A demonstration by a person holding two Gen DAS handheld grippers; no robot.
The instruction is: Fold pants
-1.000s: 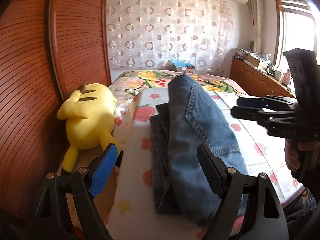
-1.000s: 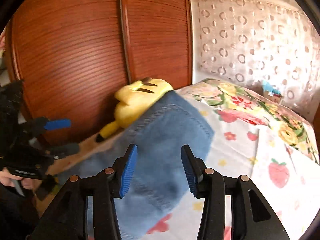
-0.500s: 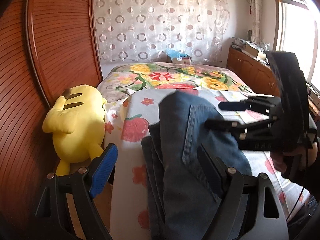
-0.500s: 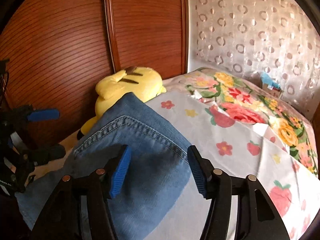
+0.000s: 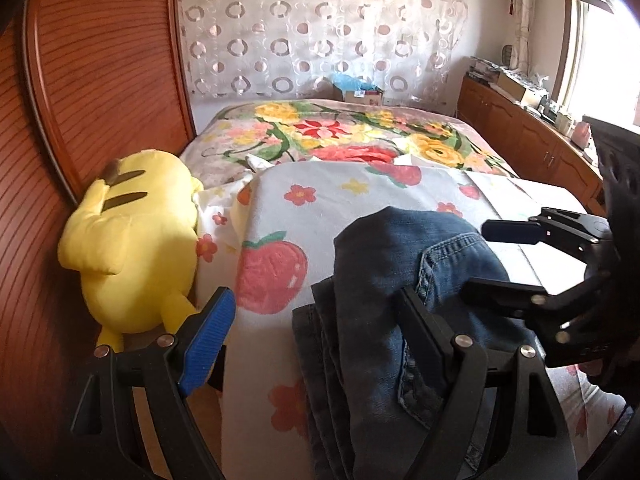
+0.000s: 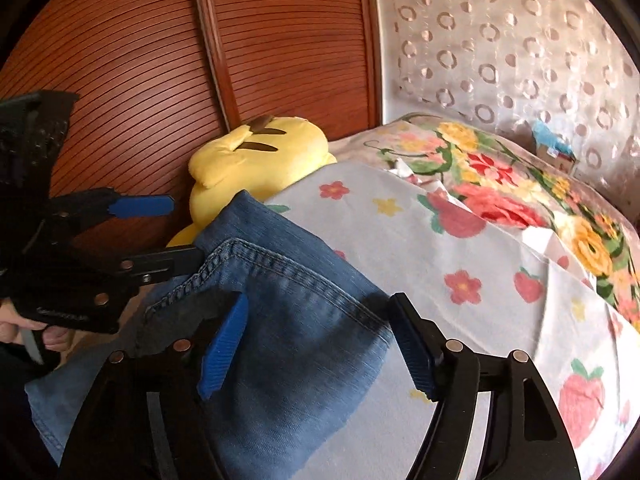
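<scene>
1. The right gripper with blue pads is opening; its jaws stand wider than a second ago, over the cloth but not pinching it.
2. The left gripper stands wide apart, as before, and grips nothing.
3. The folded blue denim pants lie on the white sheet with strawberries and flowers, and look closer to both cameras than before.
4. The yellow plush toy lies just beside the sheet, maybe touching it.
5. Behind it is the brown slatted wooden door.
</scene>
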